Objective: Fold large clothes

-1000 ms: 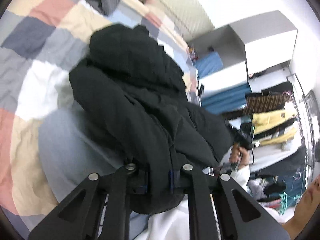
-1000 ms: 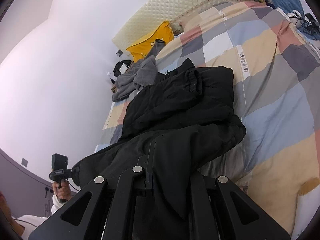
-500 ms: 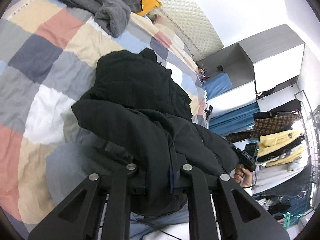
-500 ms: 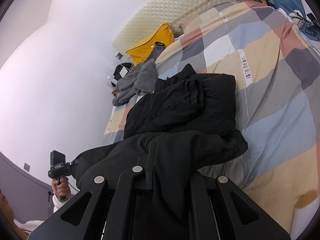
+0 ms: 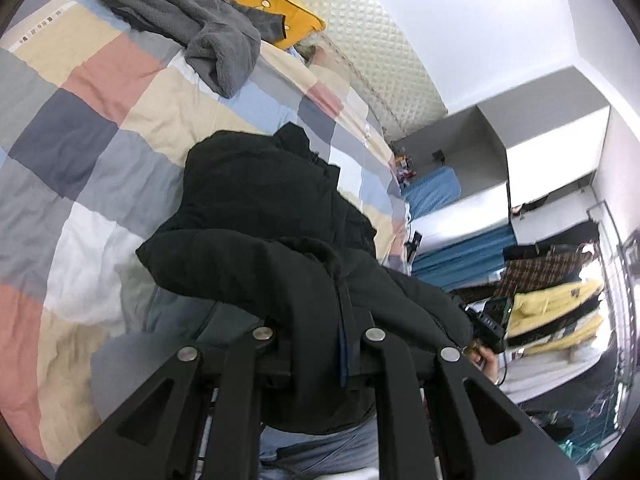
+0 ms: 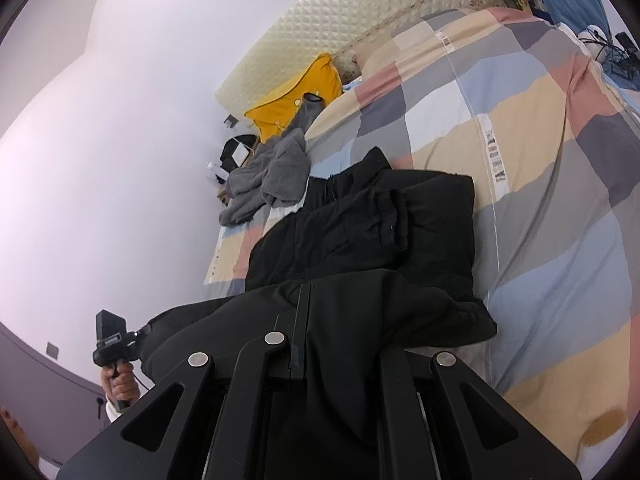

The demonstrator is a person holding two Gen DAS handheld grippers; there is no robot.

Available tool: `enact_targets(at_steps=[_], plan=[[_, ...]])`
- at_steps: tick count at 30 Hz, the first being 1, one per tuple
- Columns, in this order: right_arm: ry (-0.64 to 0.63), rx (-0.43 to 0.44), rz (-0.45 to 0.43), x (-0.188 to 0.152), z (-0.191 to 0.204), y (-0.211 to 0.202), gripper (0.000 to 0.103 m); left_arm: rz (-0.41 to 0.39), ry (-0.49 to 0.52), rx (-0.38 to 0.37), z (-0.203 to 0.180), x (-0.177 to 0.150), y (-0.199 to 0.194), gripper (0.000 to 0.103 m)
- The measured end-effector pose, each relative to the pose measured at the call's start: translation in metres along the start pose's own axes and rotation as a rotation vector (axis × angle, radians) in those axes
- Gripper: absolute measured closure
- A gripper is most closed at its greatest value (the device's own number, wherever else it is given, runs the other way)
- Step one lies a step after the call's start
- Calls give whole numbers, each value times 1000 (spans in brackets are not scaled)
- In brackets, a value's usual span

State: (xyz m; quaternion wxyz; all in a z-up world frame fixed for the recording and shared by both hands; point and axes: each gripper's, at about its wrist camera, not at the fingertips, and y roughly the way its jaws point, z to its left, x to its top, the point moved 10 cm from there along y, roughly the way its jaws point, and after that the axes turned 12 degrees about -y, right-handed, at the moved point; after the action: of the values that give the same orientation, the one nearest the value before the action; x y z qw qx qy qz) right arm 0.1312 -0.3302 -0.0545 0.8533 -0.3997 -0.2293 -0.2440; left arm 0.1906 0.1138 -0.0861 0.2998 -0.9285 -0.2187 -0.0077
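Both tools are pinching the near hem of the black coat (image 6: 360, 240), the left tool (image 5: 320, 360) and the right tool (image 6: 320, 364) lifting that edge over the rest of it lying on the checked bed cover (image 6: 540, 140).

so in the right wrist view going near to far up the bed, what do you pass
right hand-held gripper clamped on the black jacket → grey fleece → yellow pillow → quilted headboard
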Motion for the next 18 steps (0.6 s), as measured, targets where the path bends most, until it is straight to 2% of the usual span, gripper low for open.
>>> enact_targets(at_steps=[3, 7, 12, 18], plan=[[18, 17, -15, 18, -7, 10, 97, -21, 6, 11, -6, 27, 3, 88], [89, 33, -34, 45, -30, 36, 97, -25, -65, 8, -3, 68, 19, 88], [176, 37, -39, 77, -60, 73, 97, -55, -140, 61, -1, 118, 46, 88], [280, 33, -54, 106, -102, 108, 97, -96, -337, 4, 12, 181, 75, 88]])
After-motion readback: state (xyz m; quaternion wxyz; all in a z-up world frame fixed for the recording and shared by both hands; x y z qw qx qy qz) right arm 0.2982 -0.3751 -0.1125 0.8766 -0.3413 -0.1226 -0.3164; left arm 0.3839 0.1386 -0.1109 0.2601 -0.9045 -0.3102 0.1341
